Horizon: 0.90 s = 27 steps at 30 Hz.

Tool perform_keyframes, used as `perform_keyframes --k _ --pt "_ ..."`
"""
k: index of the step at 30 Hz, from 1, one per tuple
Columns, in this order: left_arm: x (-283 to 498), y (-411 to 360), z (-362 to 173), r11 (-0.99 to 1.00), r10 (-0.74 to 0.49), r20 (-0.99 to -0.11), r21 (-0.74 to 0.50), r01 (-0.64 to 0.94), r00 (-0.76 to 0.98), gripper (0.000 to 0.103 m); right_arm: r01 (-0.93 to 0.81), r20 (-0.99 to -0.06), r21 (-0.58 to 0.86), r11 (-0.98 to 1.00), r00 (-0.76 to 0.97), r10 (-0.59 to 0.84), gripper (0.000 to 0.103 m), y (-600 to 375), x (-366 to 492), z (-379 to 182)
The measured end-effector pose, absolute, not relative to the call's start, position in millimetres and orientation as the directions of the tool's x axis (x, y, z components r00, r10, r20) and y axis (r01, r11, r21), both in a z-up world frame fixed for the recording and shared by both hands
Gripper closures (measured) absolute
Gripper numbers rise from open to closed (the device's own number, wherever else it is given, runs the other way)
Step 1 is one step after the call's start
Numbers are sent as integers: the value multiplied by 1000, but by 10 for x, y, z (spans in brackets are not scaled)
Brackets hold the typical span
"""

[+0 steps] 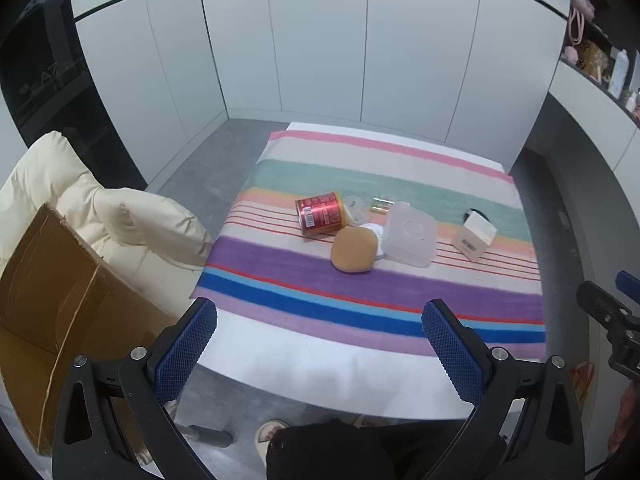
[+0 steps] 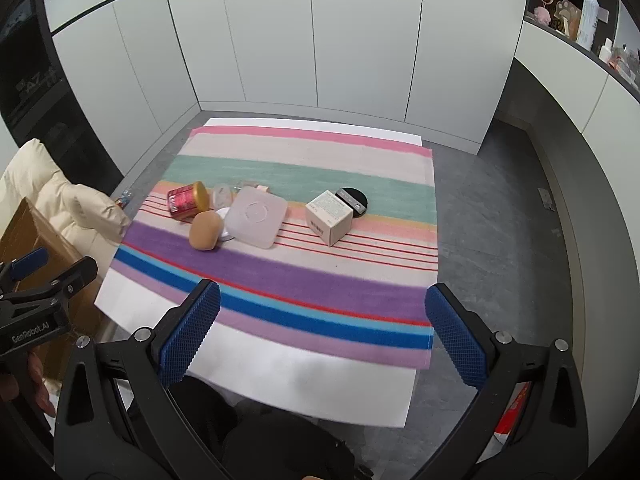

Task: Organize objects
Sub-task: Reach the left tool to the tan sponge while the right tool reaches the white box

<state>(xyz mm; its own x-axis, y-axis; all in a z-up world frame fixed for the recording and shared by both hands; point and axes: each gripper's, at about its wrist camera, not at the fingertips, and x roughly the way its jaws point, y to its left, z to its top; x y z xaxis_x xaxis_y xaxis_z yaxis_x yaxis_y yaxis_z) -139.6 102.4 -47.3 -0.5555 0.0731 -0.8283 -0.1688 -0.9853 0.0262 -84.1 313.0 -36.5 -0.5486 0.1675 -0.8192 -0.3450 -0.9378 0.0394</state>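
Nothing is sorted yet, I think: the left gripper (image 1: 320,334) and the right gripper (image 2: 322,322) both hover with jaws wide apart and empty. The red metal can (image 1: 320,216), the tan round sponge (image 1: 354,250), the translucent square plastic box (image 1: 408,234) and the small white carton (image 1: 474,236) lie clustered at frame centre on the striped cloth (image 1: 400,292). The next move probably calls for reaching forward to one piece; the open brown cardboard box (image 1: 52,300) at lower left may receive it.

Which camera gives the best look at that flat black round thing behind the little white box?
The right wrist view: the black disc shows most of its top beside the white box. In the left wrist view the box hides nearly all of it, leaving a dark sliver.
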Motion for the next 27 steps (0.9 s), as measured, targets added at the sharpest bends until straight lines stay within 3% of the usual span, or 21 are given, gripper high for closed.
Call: perform_keyframes --k 5,10,27 --pt "-1598 1043 -594 -982 112 -842 -13 -187 -528 0 -365 -838 22 -931 -514 182 0 3252 -1014 -591" --pt "-1771 1100 -773 -982 63 -848 43 -186 -526 0 -367 -858 10 -930 -481 181 0 3331 -1193 -834" --pt "-2353 1414 -1734 -961 111 -892 16 -274 -439 3 -369 -898 24 -929 -415 142 0 3564 -1776 -1657"
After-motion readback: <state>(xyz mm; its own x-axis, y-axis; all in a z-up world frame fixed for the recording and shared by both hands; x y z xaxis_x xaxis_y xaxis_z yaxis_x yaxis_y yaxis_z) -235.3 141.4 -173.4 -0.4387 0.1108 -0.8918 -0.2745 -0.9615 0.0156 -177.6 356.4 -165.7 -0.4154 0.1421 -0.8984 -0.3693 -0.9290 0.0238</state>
